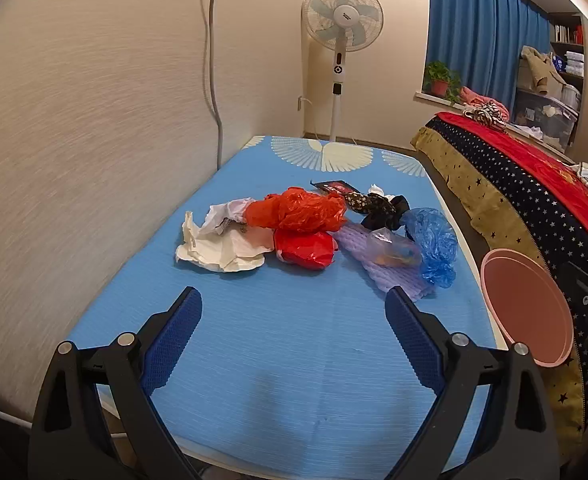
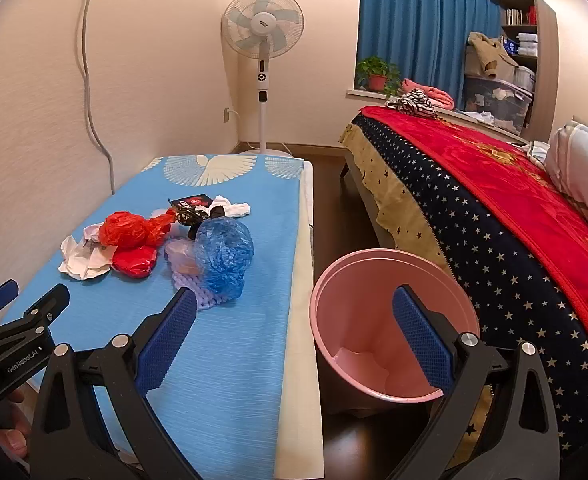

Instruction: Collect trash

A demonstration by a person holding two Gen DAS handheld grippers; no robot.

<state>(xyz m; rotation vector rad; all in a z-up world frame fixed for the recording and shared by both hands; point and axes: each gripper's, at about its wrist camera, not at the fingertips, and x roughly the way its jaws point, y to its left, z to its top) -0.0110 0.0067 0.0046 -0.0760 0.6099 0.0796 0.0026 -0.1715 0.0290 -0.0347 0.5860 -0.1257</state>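
A pile of trash lies mid-table on the blue cloth [image 1: 278, 340]: crumpled white paper [image 1: 218, 246], orange-red plastic bags [image 1: 300, 210], a red packet [image 1: 304, 250], a purple foam net [image 1: 368, 266], a crumpled blue bag [image 1: 434, 242] and dark wrappers [image 1: 370, 204]. The blue bag [image 2: 224, 254] and the paper [image 2: 84, 260] also show in the right wrist view. An empty pink bin [image 2: 390, 320] stands on the floor between table and bed. My left gripper [image 1: 294, 308] is open and empty, short of the pile. My right gripper [image 2: 294, 308] is open and empty, above the table edge and bin.
A wall runs along the table's left side with a hanging cable [image 1: 212, 60]. A standing fan [image 1: 342, 24] is beyond the table's far end. A bed with a red and starred blanket [image 2: 494, 200] is to the right, close behind the bin.
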